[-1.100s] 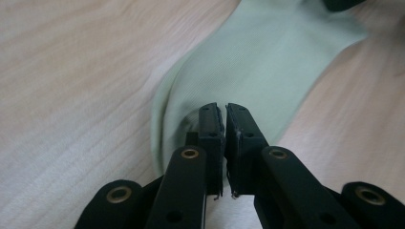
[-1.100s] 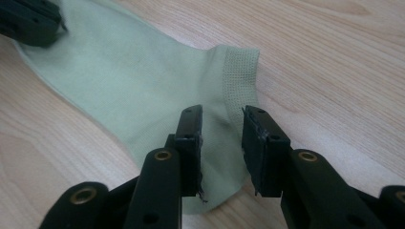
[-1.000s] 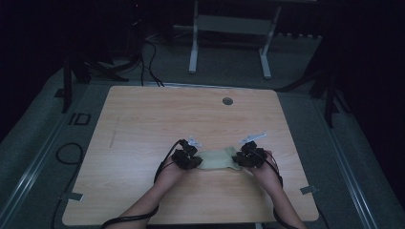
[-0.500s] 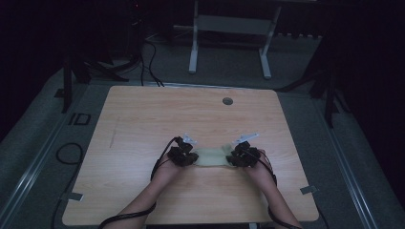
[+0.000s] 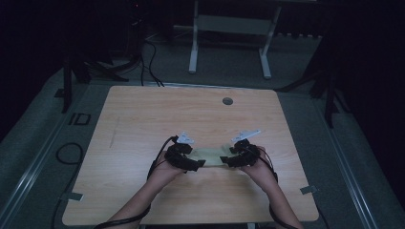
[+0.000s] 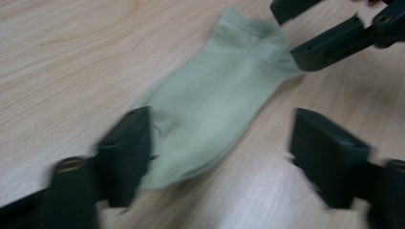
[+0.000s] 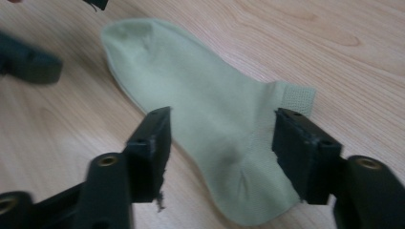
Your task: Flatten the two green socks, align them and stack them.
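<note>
Both your tools, left tool and right tool, have just opened off the sock, which lies flat on the tabletop between them: released, laid out.

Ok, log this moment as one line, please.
sock: flat on table | left hand-held gripper: jaws just opened, off sock | right hand-held gripper: jaws just opened, off sock

A light wooden table stands on grey carpeted floor in a dim room. Behind it, a white metal frame and black cables recede into darkness.
</note>
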